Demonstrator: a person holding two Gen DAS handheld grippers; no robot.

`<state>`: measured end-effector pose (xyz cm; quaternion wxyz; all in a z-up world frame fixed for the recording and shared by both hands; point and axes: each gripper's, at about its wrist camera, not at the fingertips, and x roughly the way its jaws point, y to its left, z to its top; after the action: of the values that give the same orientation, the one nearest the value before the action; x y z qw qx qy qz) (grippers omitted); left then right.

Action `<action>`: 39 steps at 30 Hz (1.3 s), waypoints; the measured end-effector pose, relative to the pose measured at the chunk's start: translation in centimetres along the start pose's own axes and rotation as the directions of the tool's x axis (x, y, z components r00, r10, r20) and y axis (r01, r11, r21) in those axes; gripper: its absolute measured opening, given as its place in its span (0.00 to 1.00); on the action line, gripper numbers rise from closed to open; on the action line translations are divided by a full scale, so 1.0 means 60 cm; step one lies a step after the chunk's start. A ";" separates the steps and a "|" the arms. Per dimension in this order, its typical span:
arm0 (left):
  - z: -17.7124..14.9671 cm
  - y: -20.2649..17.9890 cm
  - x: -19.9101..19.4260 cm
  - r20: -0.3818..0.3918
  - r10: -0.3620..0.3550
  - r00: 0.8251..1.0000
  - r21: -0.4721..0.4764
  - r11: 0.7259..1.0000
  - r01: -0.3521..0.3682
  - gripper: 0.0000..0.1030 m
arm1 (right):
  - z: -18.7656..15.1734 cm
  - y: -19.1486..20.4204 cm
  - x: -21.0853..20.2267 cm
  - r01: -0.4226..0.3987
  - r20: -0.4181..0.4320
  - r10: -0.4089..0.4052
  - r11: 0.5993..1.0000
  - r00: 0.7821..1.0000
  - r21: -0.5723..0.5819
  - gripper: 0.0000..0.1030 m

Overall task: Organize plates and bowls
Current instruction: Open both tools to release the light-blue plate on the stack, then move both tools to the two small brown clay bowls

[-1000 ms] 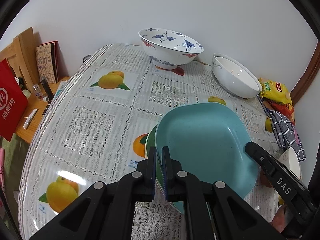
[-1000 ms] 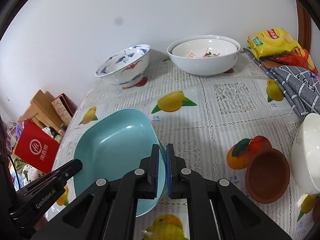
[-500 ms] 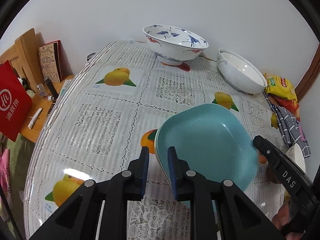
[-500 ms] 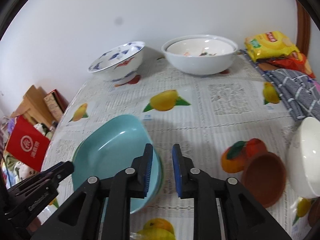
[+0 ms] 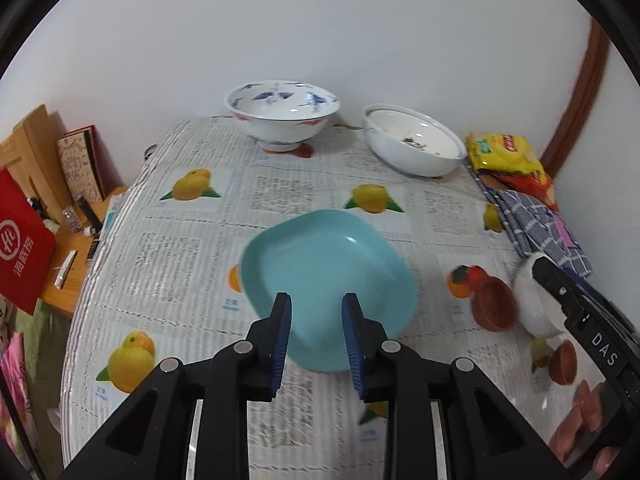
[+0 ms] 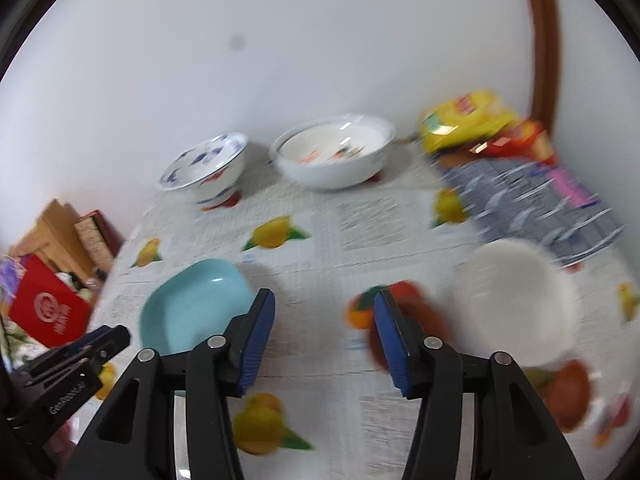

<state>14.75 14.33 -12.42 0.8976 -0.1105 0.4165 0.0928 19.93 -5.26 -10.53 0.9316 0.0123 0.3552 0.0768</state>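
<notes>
A teal square plate [image 5: 328, 276] [image 6: 196, 312] lies flat on the fruit-print tablecloth. My left gripper [image 5: 316, 308] hovers above its near rim, jaws opening, pads clear of it. My right gripper [image 6: 323, 308] is off to the plate's right with nothing between its opening jaws. At the back stand a blue-and-white bowl [image 5: 282, 120] [image 6: 204, 168] and a wide white bowl [image 5: 416, 148] [image 6: 336, 156]. On the right sit a plain white bowl [image 6: 520, 304] [image 5: 532, 304] and a small brown bowl [image 5: 494, 304] [image 6: 428, 316].
Yellow and red snack bags [image 5: 504, 152] and a checked cloth [image 5: 532, 220] fill the table's far right corner. Another small brown dish [image 5: 562, 362] lies near the front right. Past the table's left edge are a red bag [image 5: 20, 248] and a wooden shelf with books [image 5: 76, 164].
Both grippers were shut on opposite rims of the teal plate; they have opened, let go of it and pulled back and up. The plate now rests on the table.
</notes>
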 end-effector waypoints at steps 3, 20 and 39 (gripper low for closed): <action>-0.011 -0.037 -0.010 0.004 -0.020 1.000 0.035 0.999 0.020 0.24 | -0.014 -0.042 -0.040 0.069 0.037 -0.068 0.998 0.997 -0.009 0.51; -0.062 -0.191 0.030 -0.029 -0.030 0.999 0.112 0.993 0.033 0.24 | -0.147 -0.329 -0.068 0.256 -0.115 -0.233 0.927 0.966 0.273 0.51; -0.038 -0.248 0.144 -0.103 -0.107 0.989 0.070 0.991 0.114 0.40 | -0.168 -0.365 -0.023 0.226 -0.175 -0.176 0.917 0.969 0.327 0.51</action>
<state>22.43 0.07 -18.68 0.8832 -0.1039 0.4568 0.0216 15.16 -27.42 -18.85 0.8901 0.1331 0.4280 -0.0823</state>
